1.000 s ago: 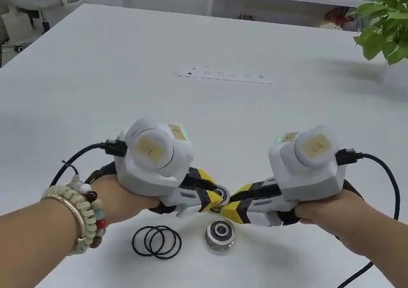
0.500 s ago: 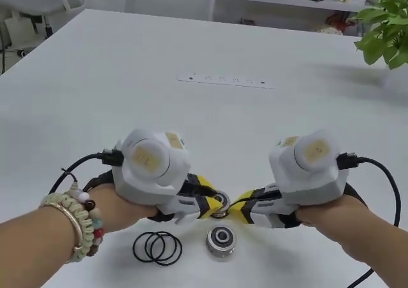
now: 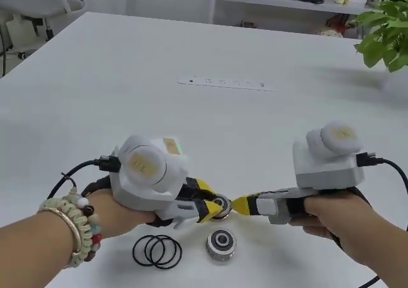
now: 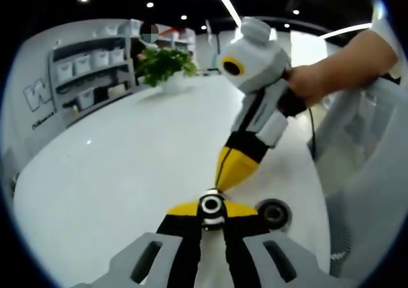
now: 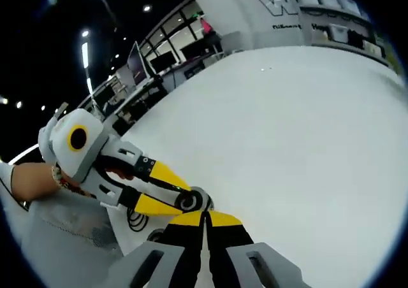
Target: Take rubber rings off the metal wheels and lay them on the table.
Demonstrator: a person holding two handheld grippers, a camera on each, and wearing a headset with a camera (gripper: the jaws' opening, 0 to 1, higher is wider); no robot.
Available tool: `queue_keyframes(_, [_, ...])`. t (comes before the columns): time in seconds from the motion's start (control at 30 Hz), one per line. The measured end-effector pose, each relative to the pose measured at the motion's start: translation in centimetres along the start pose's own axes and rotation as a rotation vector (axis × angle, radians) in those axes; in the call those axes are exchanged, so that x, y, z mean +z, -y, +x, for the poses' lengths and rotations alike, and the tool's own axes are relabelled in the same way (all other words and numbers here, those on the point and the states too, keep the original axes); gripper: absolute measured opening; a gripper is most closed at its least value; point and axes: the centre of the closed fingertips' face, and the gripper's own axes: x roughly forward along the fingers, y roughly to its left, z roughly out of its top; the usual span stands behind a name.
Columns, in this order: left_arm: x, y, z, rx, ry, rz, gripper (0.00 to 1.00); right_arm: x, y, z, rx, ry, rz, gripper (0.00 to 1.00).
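Left gripper [image 3: 212,206]: jaws closed on a small metal wheel [image 4: 211,206], which sits clamped between the yellow tips, raised off the white table [image 3: 191,122]. Right gripper [image 5: 204,219]: jaws pressed together, the yellow tips meeting along a thin line. Whether a rubber ring is pinched between them cannot be told. The right tips point at the left tips and stand just beside the held wheel, at its outer edge; contact cannot be confirmed. In the left gripper view the right gripper comes in from above, its tip ending right over the clamped wheel. A second wheel [image 3: 220,244] rests on the table below the point where the two sets of jaws meet, on the person's side of them, apart from both. Three black rubber rings [image 3: 157,250] lie flat and overlapping on the table beneath the left gripper's body, to the left of the second wheel and clear of either jaw pair. A white power strip [image 3: 226,82] lies well beyond the jaws, across the table.
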Motion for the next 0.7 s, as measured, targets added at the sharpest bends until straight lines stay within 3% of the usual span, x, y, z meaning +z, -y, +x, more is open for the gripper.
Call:
queue_keyframes(0.13, [-0.05,-0.01,-0.05,0.001,0.000,-0.003,0.13,0.04,-0.27,-0.03,0.010,0.006,0.047,0.00])
queue_keyframes(0.7, [-0.16,-0.04,-0.15,0.005,0.003,-0.002,0.13,0.22,-1.00,0.06,0.003,-0.004,0.014,0.00])
